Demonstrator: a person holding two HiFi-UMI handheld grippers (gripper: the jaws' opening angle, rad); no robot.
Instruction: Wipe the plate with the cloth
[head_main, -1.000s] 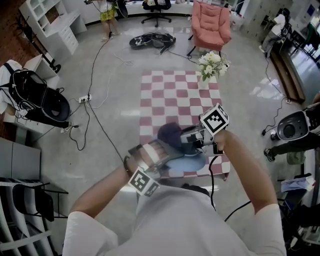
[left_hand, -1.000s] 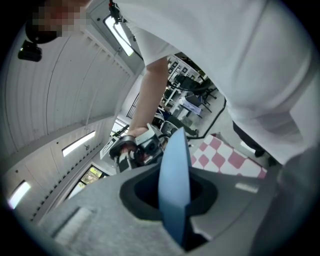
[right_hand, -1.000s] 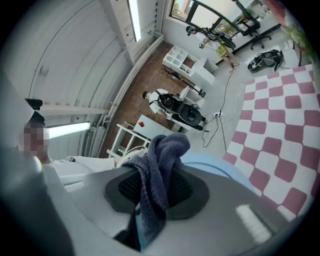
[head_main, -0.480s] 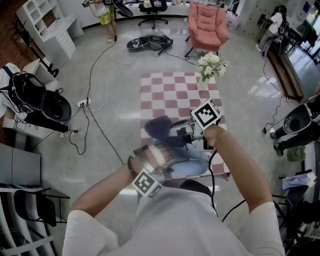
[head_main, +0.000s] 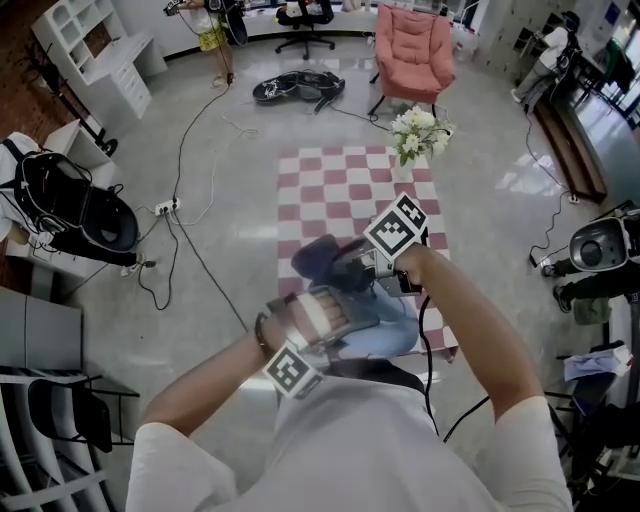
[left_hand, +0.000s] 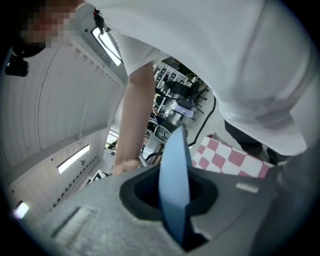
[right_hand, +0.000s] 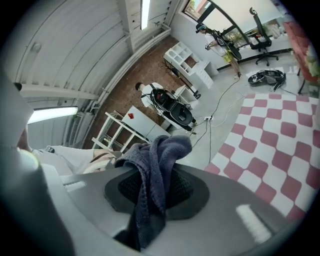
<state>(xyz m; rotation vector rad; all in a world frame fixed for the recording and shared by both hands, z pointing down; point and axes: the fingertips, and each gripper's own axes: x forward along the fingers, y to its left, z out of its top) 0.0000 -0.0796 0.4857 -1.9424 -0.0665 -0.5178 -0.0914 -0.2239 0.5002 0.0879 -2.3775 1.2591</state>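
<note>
Between the left tongs (left_hand: 176, 222) stands a thin, seemingly glossy pale-blue plate (left_hand: 173, 170).

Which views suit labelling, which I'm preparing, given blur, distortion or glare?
Head view: sharp, evenly lit, edges slightly bent. Left gripper view: heavy fisheye, dark corners, plate close and soft-edged. Right gripper view: same fisheye, cloth crisp, ceiling light blown out.
</note>
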